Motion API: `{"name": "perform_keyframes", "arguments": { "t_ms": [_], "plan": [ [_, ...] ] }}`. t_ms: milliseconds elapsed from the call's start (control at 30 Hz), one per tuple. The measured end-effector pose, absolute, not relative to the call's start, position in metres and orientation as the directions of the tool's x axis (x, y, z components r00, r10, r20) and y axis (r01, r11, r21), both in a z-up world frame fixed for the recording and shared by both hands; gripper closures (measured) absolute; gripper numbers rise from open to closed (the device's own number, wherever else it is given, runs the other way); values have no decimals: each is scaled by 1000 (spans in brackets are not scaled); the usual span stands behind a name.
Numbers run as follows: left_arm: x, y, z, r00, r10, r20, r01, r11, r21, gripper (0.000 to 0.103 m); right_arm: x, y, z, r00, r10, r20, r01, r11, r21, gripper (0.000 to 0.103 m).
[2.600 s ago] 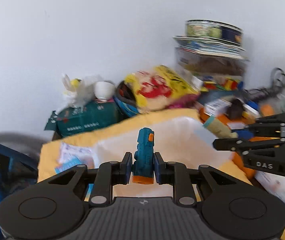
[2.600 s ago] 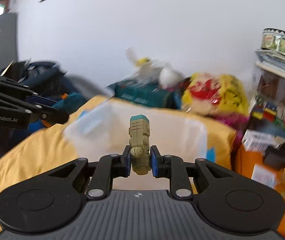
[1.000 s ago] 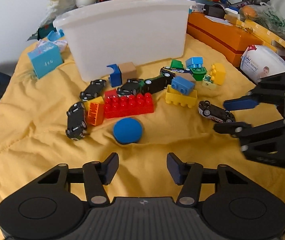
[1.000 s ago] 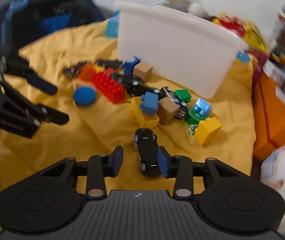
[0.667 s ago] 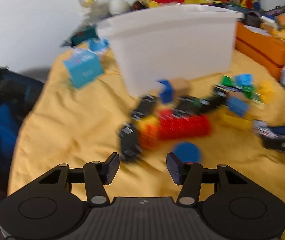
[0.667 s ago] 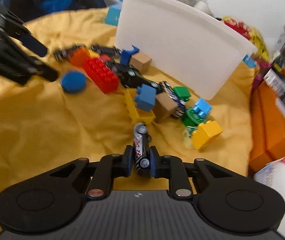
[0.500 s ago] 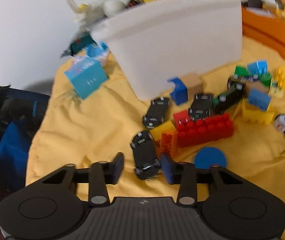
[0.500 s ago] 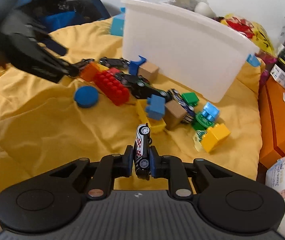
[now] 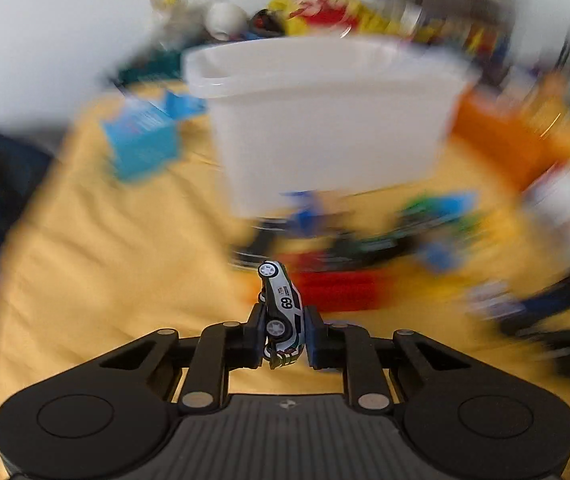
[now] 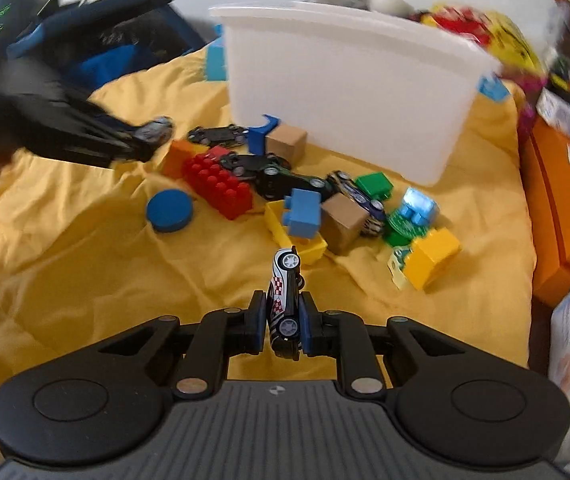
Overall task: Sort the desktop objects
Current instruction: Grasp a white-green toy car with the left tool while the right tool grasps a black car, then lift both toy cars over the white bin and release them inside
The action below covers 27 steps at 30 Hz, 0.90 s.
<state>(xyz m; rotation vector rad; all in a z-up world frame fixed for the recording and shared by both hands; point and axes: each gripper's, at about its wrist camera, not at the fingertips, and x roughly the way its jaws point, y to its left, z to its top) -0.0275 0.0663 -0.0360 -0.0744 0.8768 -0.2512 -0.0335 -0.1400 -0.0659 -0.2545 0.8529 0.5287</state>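
Between left gripper (image 9: 284,337) fingers, closing, numbered toy car (image 9: 282,312) pinched

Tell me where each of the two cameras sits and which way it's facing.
Left wrist: sits on the left hand-held gripper, looking down at the white bin; its jaws are closing on a white toy car.
Right wrist: sits on the right hand-held gripper, facing the bin and blocks; it grips a checkered car.
Shared: bin, yellow cloth.
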Motion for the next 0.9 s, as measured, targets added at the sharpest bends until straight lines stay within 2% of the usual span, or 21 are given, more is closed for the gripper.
{"name": "perform_keyframes", "arguments": {
  "t_ms": [33,100,200,267,300,367,467,700,900],
  "plan": [
    [-32,67,-36,580,-361,-730,201,932,-301,81,-31,-145,-65,523,360,-772,-521,852,44,84],
    [-36,61,-44,524,-491,-696,214,867,-450,81,-21,-160,-65,461,445,-768,-461,859,220,84],
    [-38,44,-70,452,-548,-704,211,832,-513,81,-8,-174,-74,363,571,-736,-363,814,453,84],
    [-37,39,-85,428,-515,-743,200,855,-478,80,-5,-174,-79,331,599,-729,-336,797,502,84],
    [-37,38,-89,428,-479,-767,194,877,-440,73,-5,-173,-81,327,594,-735,-334,800,498,84],
    [-45,39,-84,454,-440,-775,206,898,-389,66,-6,-174,-82,332,570,-752,-320,818,479,82],
    [-55,37,-70,512,-348,-785,244,935,-256,56,-10,-178,-77,383,500,-777,-324,860,394,69],
    [-53,7,-60,538,-246,-806,373,927,-34,56,-15,-164,-62,451,423,-786,-433,874,222,67],
    [-48,-1,-80,498,-232,-835,413,911,-7,58,-21,-136,-74,480,307,-822,-505,863,27,60]
  ]
}}
